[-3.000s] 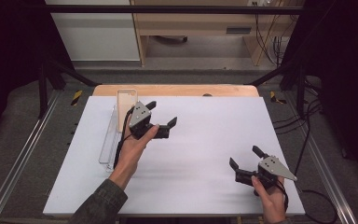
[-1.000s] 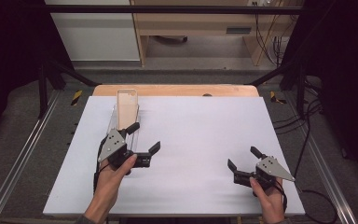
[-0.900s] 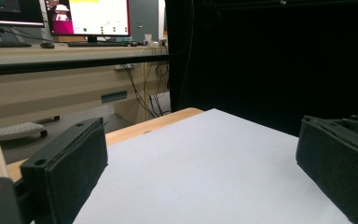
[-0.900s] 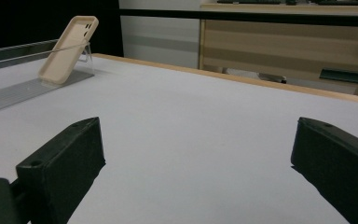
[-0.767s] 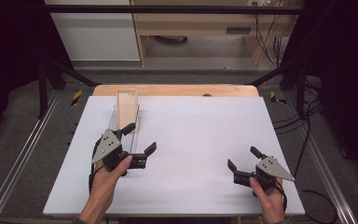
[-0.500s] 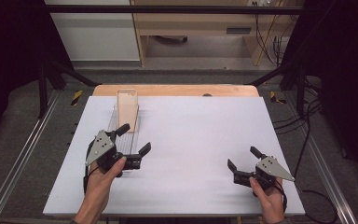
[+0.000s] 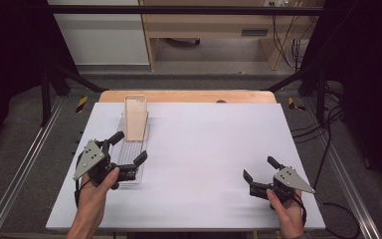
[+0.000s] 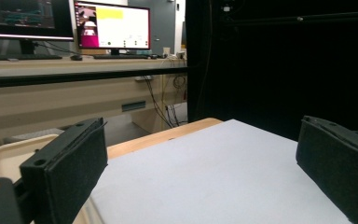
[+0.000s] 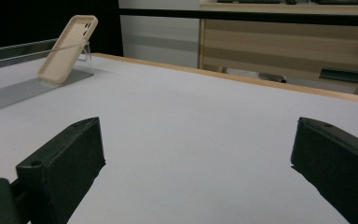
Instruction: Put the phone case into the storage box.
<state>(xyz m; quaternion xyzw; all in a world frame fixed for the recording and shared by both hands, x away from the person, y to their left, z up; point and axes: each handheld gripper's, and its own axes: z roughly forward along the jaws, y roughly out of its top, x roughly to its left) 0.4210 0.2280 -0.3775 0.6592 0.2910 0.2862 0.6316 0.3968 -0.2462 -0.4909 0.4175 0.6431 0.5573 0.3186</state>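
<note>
A beige phone case [image 7: 136, 117] leans upright at the far end of a clear acrylic rack [image 7: 129, 152] on the left of the white table [image 7: 209, 149]. My left gripper [image 7: 128, 147] hovers over the near end of that rack, open, nothing between its fingers. Its own view shows both black pads apart over bare table, with a beige rim [image 8: 9, 156] at the left edge. My right gripper [image 7: 260, 169] rests open near the front right of the table. From there the phone case [image 9: 67, 49] stands far off to the left on the rack [image 9: 18, 88].
A wooden strip [image 7: 189, 96] runs along the table's far edge. Metal rails [image 7: 25, 164] flank the table on both sides, with cables [image 7: 328, 134] at the right. A desk with monitors [image 8: 112, 25] stands beyond the table.
My left gripper has drawn back from beside the phone case toward the near left, staying open and empty. The right gripper has barely moved.
</note>
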